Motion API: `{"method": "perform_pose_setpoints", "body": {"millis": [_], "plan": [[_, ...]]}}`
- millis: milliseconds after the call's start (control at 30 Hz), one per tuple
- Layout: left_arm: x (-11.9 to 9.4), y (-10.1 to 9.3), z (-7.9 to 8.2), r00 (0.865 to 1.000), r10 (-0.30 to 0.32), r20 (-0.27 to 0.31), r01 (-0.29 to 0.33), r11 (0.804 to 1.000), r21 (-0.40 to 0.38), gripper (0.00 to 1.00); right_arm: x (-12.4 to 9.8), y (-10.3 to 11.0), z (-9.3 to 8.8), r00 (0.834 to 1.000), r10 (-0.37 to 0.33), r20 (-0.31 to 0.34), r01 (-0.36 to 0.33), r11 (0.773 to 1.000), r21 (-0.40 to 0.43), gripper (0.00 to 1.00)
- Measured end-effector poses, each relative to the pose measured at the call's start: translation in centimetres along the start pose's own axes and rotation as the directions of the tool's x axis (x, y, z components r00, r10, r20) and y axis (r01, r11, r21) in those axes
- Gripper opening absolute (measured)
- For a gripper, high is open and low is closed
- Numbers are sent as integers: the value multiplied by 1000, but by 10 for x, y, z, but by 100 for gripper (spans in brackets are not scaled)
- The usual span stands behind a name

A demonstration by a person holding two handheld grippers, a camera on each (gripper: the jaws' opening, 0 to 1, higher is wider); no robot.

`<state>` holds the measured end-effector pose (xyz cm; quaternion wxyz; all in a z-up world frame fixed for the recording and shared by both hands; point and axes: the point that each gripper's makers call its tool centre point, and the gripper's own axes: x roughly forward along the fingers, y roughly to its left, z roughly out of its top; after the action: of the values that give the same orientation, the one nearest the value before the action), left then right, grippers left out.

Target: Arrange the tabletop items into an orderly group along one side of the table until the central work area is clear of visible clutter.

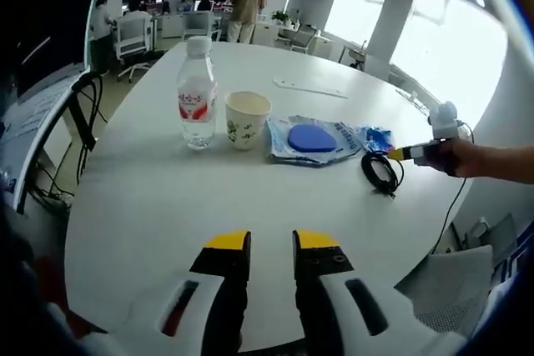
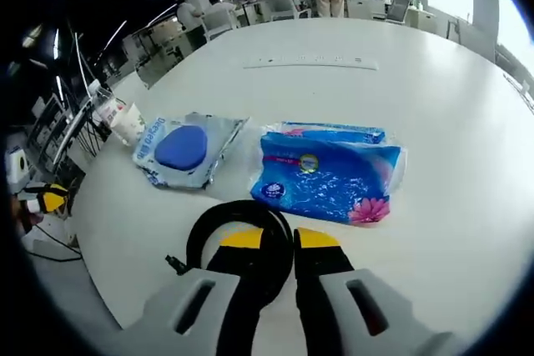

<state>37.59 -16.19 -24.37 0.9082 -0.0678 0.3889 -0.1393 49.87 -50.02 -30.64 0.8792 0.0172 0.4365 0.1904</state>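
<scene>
On the white counter (image 1: 167, 206), black cable coil (image 2: 238, 235) just beyond the right claw (image 2: 269, 241), its jaws nearly closed, blue tissue pack (image 2: 329, 174) farther right, left claw (image 1: 270, 243) slightly parted, empty, hovering near the counter's near edge.

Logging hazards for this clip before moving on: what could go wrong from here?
1. The right gripper, jaws nearly closed, is over the black cable coil; dragging it may snag the blue tissue pack.
2. The paper cup stands close beside the water bottle; nudging either could tip the cup.
</scene>
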Motion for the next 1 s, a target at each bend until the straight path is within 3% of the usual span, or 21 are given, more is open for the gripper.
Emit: {"method": "perform_pose_setpoints", "body": {"millis": [167,367,1000], "plan": [[-1,2,2,1000,1,6,-1,1000,-3,18,2,4,-6,999,-4,-33,2,997,-71,5],[-2,3,0,1000,0,3,0,1000,-7,18,0,9,-10,999,-2,-40,-2,995,-96,3],[-5,4,4,1000,-3,13,3,1000,-3,18,7,22,-10,999,7,-47,-12,993,-115,3]]}}
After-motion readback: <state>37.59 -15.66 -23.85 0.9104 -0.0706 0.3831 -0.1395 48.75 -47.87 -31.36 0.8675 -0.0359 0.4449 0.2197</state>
